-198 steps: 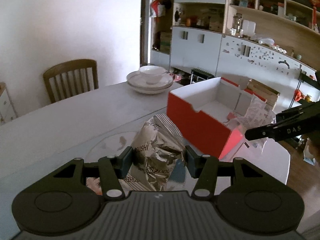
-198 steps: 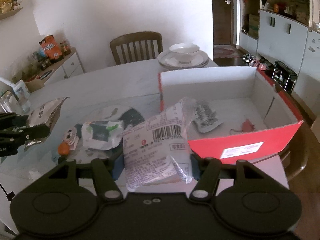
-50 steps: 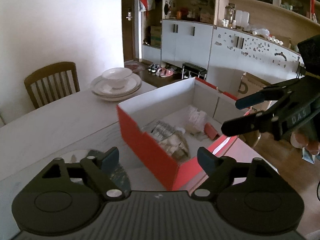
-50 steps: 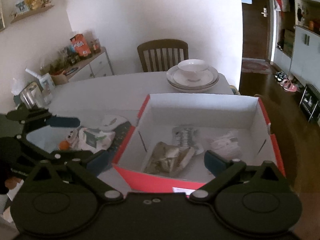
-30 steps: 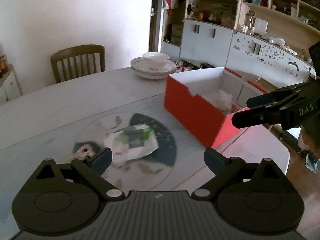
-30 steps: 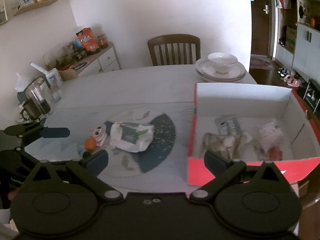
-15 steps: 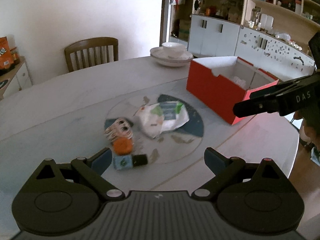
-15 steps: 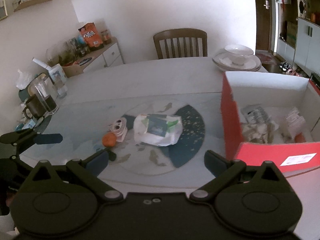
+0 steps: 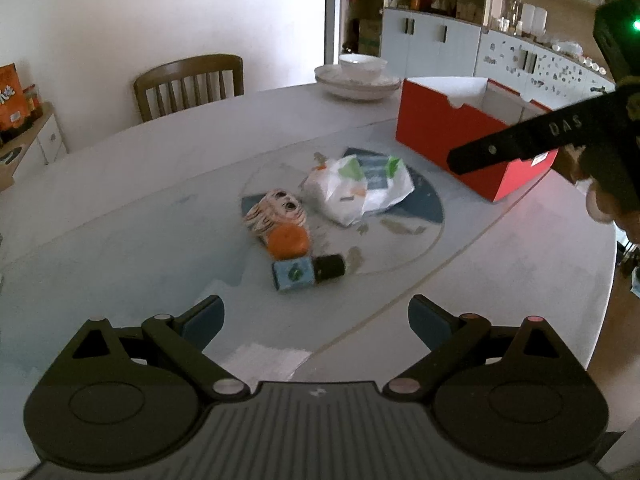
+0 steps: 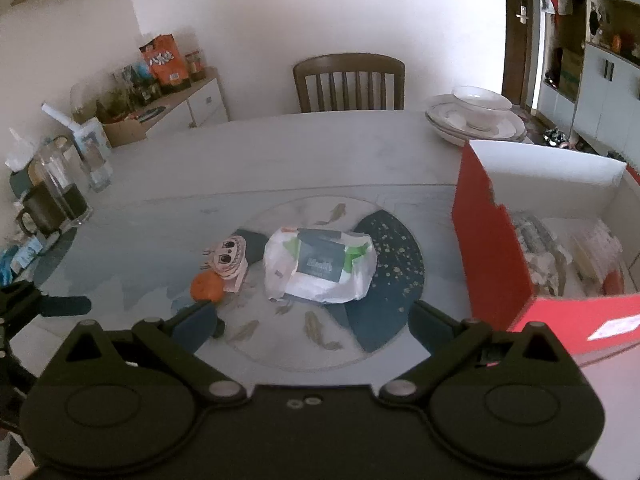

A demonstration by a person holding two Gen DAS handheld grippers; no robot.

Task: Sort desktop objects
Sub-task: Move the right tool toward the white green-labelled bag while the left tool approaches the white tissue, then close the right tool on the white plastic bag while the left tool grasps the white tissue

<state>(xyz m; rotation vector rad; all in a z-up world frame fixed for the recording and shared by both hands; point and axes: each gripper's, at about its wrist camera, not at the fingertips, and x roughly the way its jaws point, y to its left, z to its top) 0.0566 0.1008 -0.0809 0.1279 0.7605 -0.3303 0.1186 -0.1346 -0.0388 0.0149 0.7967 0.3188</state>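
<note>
Red box (image 9: 448, 136): 1
Snack bag (image 9: 360, 186): 1
Orange (image 9: 288, 242): 1
Small bottle (image 9: 306, 273): 1
Cartoon figure (image 9: 276, 210): 1
Chair (image 9: 188, 80): 1

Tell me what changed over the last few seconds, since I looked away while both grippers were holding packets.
Both packets were let go into the red box. The left gripper and right gripper are now open, empty and pulled back over the table's middle. The white bag, orange fruit, cartoon-face item and small bottle stayed on the table.
</note>
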